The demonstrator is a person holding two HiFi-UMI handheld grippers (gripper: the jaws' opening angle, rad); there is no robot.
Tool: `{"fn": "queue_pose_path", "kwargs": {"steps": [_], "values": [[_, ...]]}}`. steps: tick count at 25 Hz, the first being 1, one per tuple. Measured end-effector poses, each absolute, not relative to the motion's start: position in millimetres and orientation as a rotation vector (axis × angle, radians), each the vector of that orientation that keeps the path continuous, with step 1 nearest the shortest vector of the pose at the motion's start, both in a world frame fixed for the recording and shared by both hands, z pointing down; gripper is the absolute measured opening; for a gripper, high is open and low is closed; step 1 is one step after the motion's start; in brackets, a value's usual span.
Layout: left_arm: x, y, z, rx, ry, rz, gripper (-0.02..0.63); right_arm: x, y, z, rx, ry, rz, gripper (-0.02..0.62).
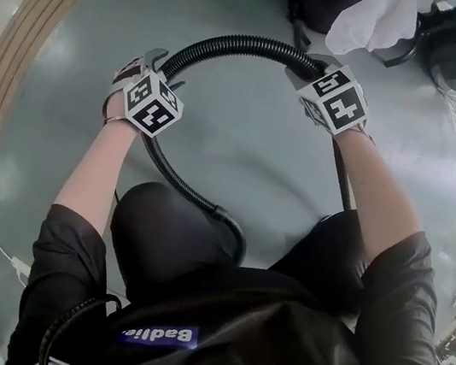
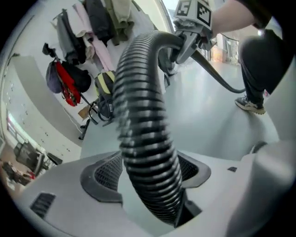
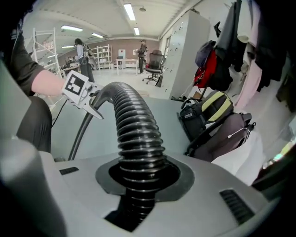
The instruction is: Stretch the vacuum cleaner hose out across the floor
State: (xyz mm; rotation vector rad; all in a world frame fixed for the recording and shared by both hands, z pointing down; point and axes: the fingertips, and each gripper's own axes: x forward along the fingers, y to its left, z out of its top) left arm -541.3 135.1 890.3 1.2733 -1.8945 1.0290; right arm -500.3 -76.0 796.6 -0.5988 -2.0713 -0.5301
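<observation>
hose (image 1: 233, 46) — arched over floor (image 1: 234, 148) | left gripper (image 1: 155, 64) at arc's left, right gripper (image 1: 310, 66) at right | bags (image 1: 332, 2) beyond, on floor

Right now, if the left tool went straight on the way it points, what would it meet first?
The left tool would probably meet the black ribbed vacuum hose: it already runs between the open jaws and arches ahead to the right tool. Beyond lies grey floor.

One black hose (image 1: 234, 45), two grippers around it (left gripper (image 1: 161, 66), right gripper (image 1: 311, 65)), and one office chair (image 3: 155, 60) far beyond it.
</observation>
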Motion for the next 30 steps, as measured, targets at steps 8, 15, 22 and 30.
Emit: {"fn": "queue_pose_path", "kwargs": {"steps": [8, 15, 22, 30], "values": [[-533.4, 145.9, 911.2, 1.365, -1.799, 0.831, 0.121, -473.6, -82.1, 840.0, -0.62, -1.789, -0.718, 0.119], [-565.8, 138.8, 862.7, 1.427, -1.626, 1.286, 0.109, -516.8, 18.8, 814.8, -0.932, -1.71, -1.151, 0.229], [-582.7, 97.5, 825.8, 1.403, -1.599, 1.384, 0.115, -590.2, 57.6, 834.4, -1.062, -1.856, -1.125, 0.237], [-630.6, 141.3, 865.3, 0.94, -1.834, 1.19, 0.324, -650.3, 4.2, 837.6, -1.097, -1.981, -0.609, 0.084]]}}
